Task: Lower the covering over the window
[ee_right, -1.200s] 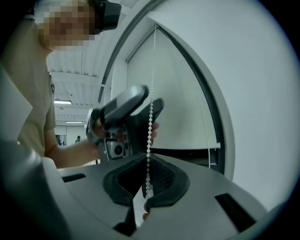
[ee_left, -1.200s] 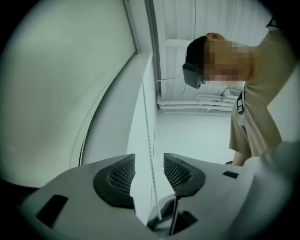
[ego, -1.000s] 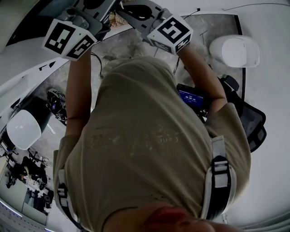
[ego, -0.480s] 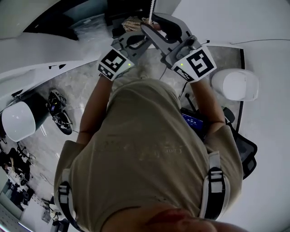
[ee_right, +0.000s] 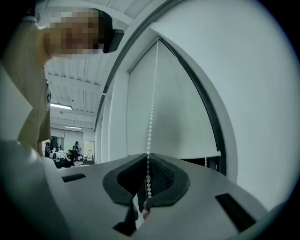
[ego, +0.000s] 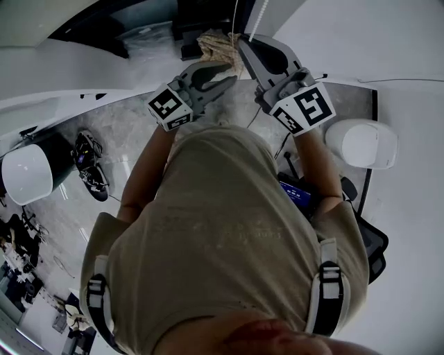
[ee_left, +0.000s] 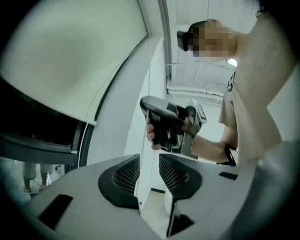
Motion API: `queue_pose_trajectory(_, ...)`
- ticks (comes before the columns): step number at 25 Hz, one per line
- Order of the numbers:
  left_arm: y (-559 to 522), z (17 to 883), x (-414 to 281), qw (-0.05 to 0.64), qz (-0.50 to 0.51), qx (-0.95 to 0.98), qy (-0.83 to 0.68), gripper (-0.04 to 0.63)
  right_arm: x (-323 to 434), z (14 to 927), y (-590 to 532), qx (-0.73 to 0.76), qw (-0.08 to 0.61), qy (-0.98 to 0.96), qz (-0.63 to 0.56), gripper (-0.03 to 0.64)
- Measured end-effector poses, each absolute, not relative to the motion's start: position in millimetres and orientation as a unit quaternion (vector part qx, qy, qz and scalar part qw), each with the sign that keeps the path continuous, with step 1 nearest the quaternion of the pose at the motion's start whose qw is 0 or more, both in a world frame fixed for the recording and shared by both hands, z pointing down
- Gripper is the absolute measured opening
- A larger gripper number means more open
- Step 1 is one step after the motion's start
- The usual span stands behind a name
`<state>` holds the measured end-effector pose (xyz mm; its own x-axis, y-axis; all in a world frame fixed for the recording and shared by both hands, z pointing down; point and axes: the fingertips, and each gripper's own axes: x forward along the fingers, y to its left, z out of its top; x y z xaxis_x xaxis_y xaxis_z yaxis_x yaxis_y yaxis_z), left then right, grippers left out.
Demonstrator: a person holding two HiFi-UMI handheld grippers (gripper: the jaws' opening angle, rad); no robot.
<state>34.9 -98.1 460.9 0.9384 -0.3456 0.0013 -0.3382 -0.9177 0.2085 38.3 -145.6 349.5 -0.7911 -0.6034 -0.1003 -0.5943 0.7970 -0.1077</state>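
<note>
A white roller blind (ee_right: 173,112) covers the upper part of a dark window (ee_left: 37,126). Its white bead chain (ee_right: 151,117) hangs beside the frame. My right gripper (ee_right: 147,180) is shut on the chain, which runs down into its closed pads. The left gripper (ee_left: 150,176) sits lower on the same chain (ee_left: 140,159). Its jaws have just been opening; the chain passes through the gap close to the left pad, not pinched. From the head view, the right gripper (ego: 244,45) is at the chain (ego: 235,14), with the left gripper (ego: 223,73) just beneath it.
The wall and window frame (ee_left: 122,108) stand right in front of me. White round seats are on the floor at the right (ego: 361,142) and left (ego: 24,173). A black chair (ego: 371,243) stands close behind my right side. People are far back in the office (ee_right: 70,154).
The left gripper has sunk down the chain and its jaws have parted. The right gripper has risen a little and now sits above the left one.
</note>
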Motion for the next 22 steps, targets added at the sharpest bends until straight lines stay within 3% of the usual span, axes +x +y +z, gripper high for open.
queue_pose_trajectory(4, -111, 413, 12, 0.087, -0.083, 0.969, -0.214, 0.129, 42, 356, -151, -0.319, 0.065, 0.944, -0.044, 0.015)
queue_pose_trajectory(9, -105, 292, 18, 0.015, -0.17, 0.966, -0.197, 0.127, 52, 352, -150, -0.32, 0.074, 0.943, -0.051, 0.015)
queue_pose_trajectory(12, -102, 244, 25, -0.01, -0.195, 0.963, -0.188, 0.041, 46, 349, -139, -0.3, 0.081, 0.949, -0.056, 0.016)
queue_pose_trajectory(18, -106, 230, 29, -0.015, -0.198, 0.958, -0.206, 0.017, 25, 345, -113, -0.247, 0.096, 0.962, -0.069, 0.016)
queue_pose_trajectory(22, -72, 169, 30, -0.046, -0.275, 0.952, -0.129, 0.017, 24, 347, -124, -0.245, 0.101, 0.961, -0.074, 0.017)
